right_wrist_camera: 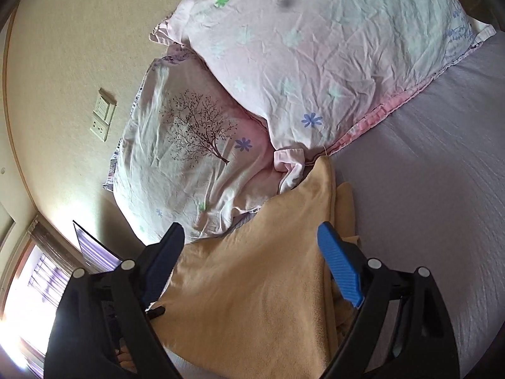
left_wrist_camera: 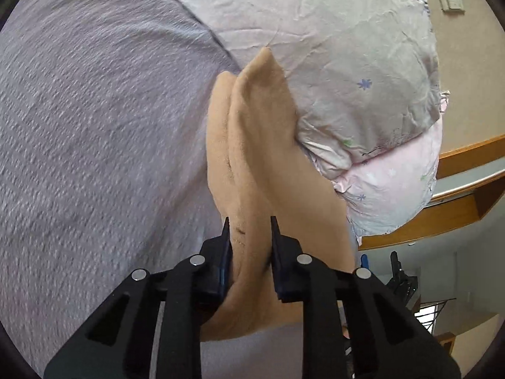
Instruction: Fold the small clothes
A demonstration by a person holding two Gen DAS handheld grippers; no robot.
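A tan fleece cloth [left_wrist_camera: 255,145] hangs doubled over in the left wrist view, above the lavender bedsheet [left_wrist_camera: 94,132]. My left gripper [left_wrist_camera: 249,230] is shut on a gathered fold of it and holds it up. In the right wrist view the same tan cloth [right_wrist_camera: 252,287] lies spread on the bed with a folded layer under its right edge. My right gripper [right_wrist_camera: 252,237] is open, its blue pads [right_wrist_camera: 339,265] wide apart above the cloth, holding nothing.
Two pink flower-print pillows [right_wrist_camera: 309,63] [right_wrist_camera: 189,145] lie at the head of the bed, touching the cloth's far corner. A beige wall with a switch plate [right_wrist_camera: 102,113] is behind them. A wooden bed frame [left_wrist_camera: 457,214] and a window [right_wrist_camera: 28,290] show at the edges.
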